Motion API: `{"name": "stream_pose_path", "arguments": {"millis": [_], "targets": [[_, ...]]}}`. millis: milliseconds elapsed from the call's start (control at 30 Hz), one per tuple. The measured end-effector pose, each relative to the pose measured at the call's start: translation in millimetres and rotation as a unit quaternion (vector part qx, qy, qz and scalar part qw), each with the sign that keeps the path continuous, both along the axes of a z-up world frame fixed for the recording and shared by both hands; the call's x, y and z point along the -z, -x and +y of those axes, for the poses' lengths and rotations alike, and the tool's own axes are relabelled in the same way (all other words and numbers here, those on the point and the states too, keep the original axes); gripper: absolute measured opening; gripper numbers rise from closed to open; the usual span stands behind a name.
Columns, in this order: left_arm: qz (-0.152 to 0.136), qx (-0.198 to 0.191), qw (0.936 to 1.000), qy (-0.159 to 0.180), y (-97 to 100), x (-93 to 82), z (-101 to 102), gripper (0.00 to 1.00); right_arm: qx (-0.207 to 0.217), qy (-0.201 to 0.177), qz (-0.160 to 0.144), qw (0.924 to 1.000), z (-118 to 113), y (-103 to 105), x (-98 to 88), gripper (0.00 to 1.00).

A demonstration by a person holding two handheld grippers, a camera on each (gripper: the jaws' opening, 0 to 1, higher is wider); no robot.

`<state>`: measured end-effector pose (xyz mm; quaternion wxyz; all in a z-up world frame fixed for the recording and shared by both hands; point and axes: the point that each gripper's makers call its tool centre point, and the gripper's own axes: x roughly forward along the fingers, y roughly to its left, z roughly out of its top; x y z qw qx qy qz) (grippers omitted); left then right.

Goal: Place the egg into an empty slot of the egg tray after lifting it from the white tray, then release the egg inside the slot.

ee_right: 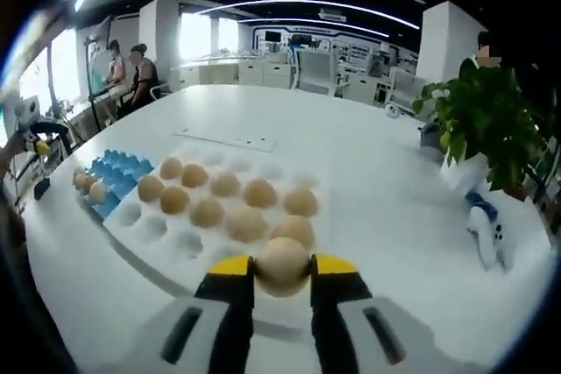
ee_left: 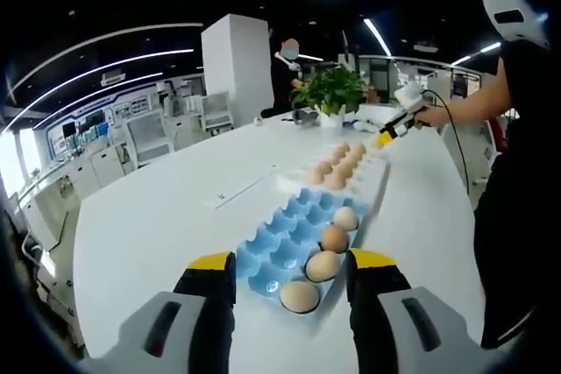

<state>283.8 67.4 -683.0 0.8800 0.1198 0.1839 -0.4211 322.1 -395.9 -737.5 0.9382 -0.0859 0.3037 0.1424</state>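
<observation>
A person at a long white desk [ee_left: 158, 216] works two tools over trays of eggs. The right hand-held gripper [ee_right: 282, 271] pinches one egg [ee_right: 282, 264] between its yellow-tipped jaws, held just above the near edge of the white tray [ee_right: 166, 232], where about ten eggs sit among several bare cups. The left hand-held gripper [ee_left: 292, 271] hangs with its jaws spread and nothing between them, over the near end of the blue egg tray [ee_left: 280, 247], which lies end to end with the white one towards the middle of the desk. Four eggs fill one row of the blue tray; the slots beside them are bare. A potted plant [ee_right: 478, 120] stands at the far edge.

The lift looks done and the carry is in hand. The next move, by my reading, calls for bringing the egg across to an open blue slot, lowering it squarely in, then parting the jaws gently.
</observation>
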Motion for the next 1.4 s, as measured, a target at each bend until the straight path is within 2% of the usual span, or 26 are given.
{"name": "stream_pose_path", "arguments": {"millis": [400, 667, 900, 933, 1200, 1400], "targets": [[0.0, 0.0, 1.0, 0.001, 0.2, 0.5, -0.2, 0.51, -0.031, -0.005, -0.004, 0.9995, 21.1, -4.3, -1.4, 0.23], [0.001, -0.001, 1.0, -0.001, 1.5, 1.4, 0.7, 0.51, -0.057, -0.014, -0.011, 0.9982, 43.9, -6.3, -5.8, 0.24], [0.0, -0.004, 1.0, 0.0, 0.5, 1.5, 1.7, 0.52, -0.101, -0.026, -0.025, 0.9942, 82.2, -8.8, -13.6, 0.24], [-0.001, -0.003, 1.0, 0.001, 0.5, 1.1, 1.2, 0.52, -0.11, -0.037, -0.019, 0.9931, 92.4, -7.9, -12.7, 0.24], [0.001, -0.004, 1.0, 0.001, 1.6, 0.8, 1.8, 0.52, -0.171, -0.051, -0.022, 0.9837, 150.1, -6.8, -9.6, 0.24], [0.001, -0.005, 1.0, 0.002, 2.7, 0.4, 3.5, 0.51, -0.206, -0.061, -0.014, 0.9767, 180.5, -2.6, -2.8, 0.24]]}}
